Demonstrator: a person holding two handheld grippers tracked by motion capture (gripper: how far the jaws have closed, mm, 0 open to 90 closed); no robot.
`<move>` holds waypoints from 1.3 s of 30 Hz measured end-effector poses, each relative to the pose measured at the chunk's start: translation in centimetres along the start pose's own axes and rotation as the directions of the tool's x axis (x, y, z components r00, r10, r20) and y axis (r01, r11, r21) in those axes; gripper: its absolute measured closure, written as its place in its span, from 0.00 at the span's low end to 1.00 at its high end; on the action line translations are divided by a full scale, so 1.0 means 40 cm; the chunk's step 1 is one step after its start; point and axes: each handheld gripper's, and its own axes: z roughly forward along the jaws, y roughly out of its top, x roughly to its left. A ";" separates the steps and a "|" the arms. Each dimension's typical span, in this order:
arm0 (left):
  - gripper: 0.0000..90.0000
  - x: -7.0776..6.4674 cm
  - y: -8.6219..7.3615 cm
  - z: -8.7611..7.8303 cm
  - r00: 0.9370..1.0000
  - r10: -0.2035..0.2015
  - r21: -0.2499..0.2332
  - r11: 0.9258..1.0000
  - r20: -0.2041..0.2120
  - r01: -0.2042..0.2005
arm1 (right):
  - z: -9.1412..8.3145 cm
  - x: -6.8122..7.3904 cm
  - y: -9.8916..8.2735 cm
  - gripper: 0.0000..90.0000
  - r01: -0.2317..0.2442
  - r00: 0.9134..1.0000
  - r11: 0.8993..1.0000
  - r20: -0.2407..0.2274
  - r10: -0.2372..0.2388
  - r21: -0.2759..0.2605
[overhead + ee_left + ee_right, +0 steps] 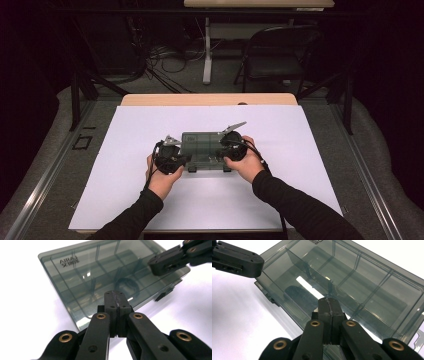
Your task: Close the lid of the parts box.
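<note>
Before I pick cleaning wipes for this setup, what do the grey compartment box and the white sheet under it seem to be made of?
The box looks like smoky see-through hard plastic, glossy: its dividers show through the lid, which carries bright light reflections. The white sheet looks matte, perhaps paper or thin foam board; it shows no glare, and a wooden-looking table edge peeks out behind it. Its exact material can't be told.

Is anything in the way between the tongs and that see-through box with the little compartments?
Nothing visible is. Both tongs are shut and right at the smoky clear box: the left tongs sit at its near edge, and the right tongs sit at its edge on the other side. Around the box there is just the white table cover.
</note>
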 end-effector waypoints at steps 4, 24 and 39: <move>1.00 0.007 -0.008 0.008 1.000 0.001 0.009 1.000 -0.003 -0.001 | 0.003 0.001 -0.004 1.00 0.002 1.000 1.000 -0.002 -0.002 0.008; 1.00 0.010 -0.020 0.017 1.000 -0.001 0.010 1.000 -0.003 0.001 | 0.012 0.002 -0.025 1.00 -0.013 1.000 1.000 -0.012 0.012 -0.023; 0.86 0.006 -0.012 0.000 1.000 0.030 0.001 1.000 -0.003 -0.030 | -0.027 -0.006 -0.033 0.91 -0.048 0.998 0.997 -0.034 0.046 -0.066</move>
